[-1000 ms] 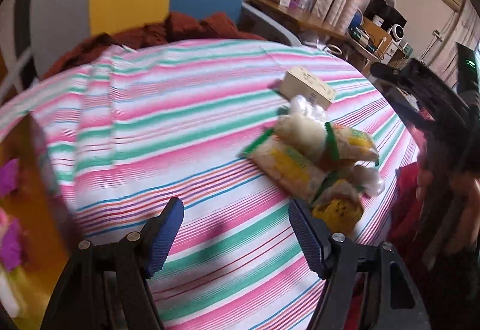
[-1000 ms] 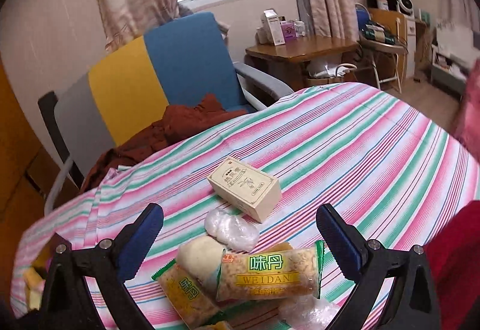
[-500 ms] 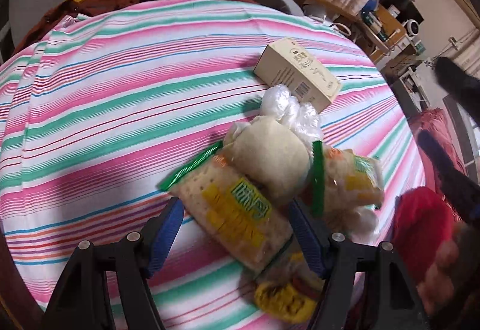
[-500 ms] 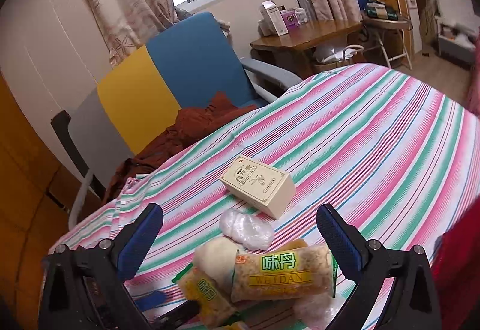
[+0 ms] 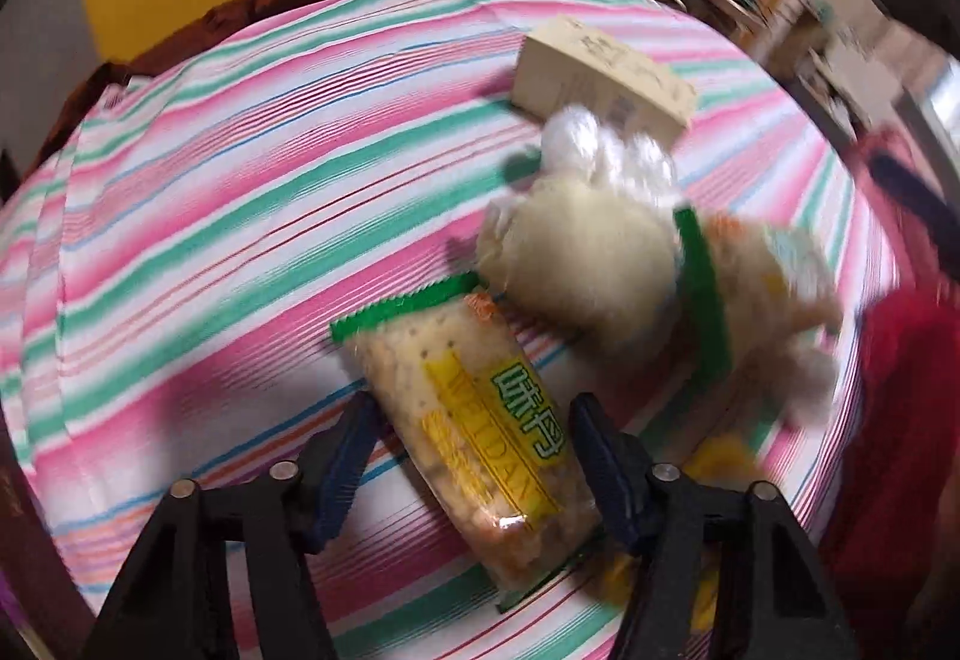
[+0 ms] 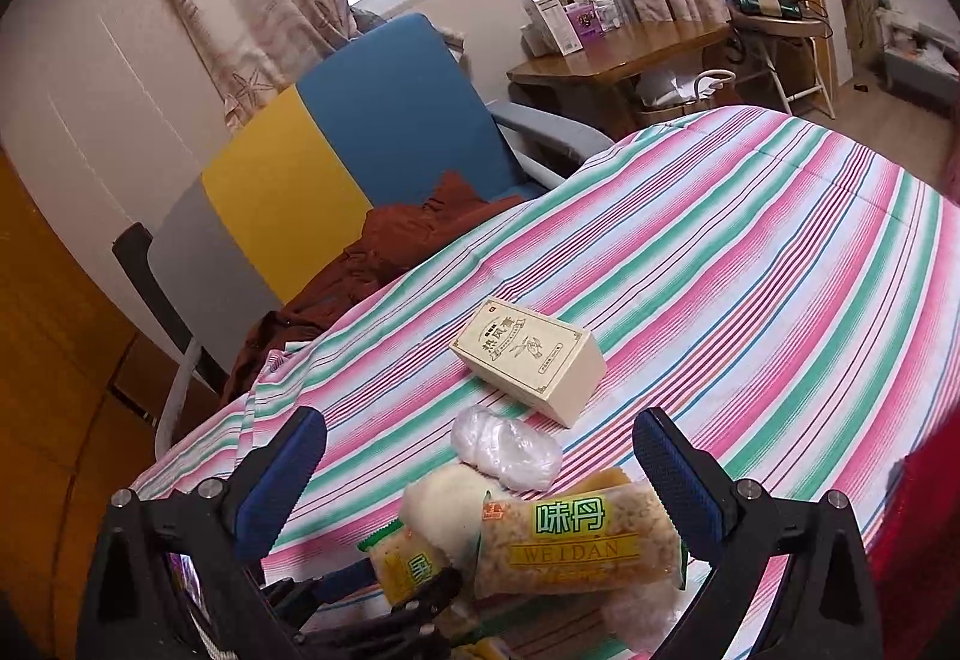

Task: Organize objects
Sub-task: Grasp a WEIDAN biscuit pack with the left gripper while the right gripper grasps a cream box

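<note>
Your left hand-held gripper (image 5: 474, 456) has been closing astride the cracker pack (image 5: 474, 420), not yet pinching; your right hand-held gripper (image 6: 480, 474) stands wide apart.

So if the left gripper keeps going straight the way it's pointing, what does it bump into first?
Most likely the cracker packet. It already lies between the left gripper's closing blue pads, with the striped cloth just beneath.

On the striped table (image 6: 750, 240) I saw the snack packets (image 6: 576, 546) piled at the near edge, a crumpled plastic bag (image 6: 507, 447) just behind them, the box (image 6: 528, 360) farther back, and a chair (image 6: 336, 162) beyond the far-left edge.
</note>
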A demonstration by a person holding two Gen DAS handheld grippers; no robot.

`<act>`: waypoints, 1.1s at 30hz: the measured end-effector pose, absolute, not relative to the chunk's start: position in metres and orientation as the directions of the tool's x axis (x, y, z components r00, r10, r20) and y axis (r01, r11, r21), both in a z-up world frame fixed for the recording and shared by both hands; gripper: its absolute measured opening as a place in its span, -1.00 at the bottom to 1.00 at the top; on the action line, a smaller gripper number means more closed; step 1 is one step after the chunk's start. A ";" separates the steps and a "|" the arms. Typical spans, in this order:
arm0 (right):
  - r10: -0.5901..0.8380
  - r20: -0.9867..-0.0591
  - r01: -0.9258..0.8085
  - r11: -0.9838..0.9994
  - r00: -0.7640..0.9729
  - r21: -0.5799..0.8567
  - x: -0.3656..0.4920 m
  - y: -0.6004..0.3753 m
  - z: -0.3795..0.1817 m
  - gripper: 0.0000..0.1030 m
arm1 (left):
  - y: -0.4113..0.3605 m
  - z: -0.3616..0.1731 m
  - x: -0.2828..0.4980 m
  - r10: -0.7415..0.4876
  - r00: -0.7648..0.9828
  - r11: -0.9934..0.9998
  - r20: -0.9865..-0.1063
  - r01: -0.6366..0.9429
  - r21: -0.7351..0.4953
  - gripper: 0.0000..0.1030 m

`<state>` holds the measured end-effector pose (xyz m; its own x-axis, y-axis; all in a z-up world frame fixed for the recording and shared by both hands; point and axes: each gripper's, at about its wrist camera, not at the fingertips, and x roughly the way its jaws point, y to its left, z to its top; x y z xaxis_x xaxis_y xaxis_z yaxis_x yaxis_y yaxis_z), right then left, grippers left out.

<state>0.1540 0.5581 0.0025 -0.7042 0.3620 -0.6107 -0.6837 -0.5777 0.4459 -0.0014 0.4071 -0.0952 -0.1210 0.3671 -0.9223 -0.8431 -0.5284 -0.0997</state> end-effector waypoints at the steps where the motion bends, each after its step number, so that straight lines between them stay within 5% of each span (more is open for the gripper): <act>1: 0.363 -0.613 -0.686 -0.576 -0.702 0.444 0.154 0.558 0.002 0.99 | 0.402 -0.095 -0.003 0.363 -0.126 -0.526 -0.923 -0.845 -0.091 0.20; 5: 0.358 -0.623 -0.692 -0.570 -0.695 0.444 0.153 0.559 0.000 0.99 | 0.367 -0.094 -0.012 0.364 -0.154 -0.517 -0.919 -0.854 -0.061 -0.12; 8: 0.356 -0.633 -0.696 -0.573 -0.687 0.433 0.151 0.559 -0.001 0.99 | 0.349 -0.095 -0.008 0.379 -0.190 -0.509 -0.906 -0.860 -0.032 -0.17; 21: 0.350 -0.690 -0.726 -0.577 -0.633 0.374 0.142 0.560 -0.011 1.00 | 0.361 -0.082 0.002 0.379 -0.292 -0.480 -0.878 -0.873 0.084 0.02; 28: 0.334 -0.724 -0.741 -0.569 -0.604 0.356 0.139 0.560 -0.015 0.99 | 0.374 -0.087 -0.010 0.397 -0.253 -0.469 -0.882 -0.882 0.042 0.10; 33: 0.330 -0.739 -0.704 -0.659 -0.587 0.265 0.122 0.564 0.000 0.99 | 0.364 -0.098 -0.029 0.441 -0.171 -0.508 -0.881 -0.857 -0.088 -0.05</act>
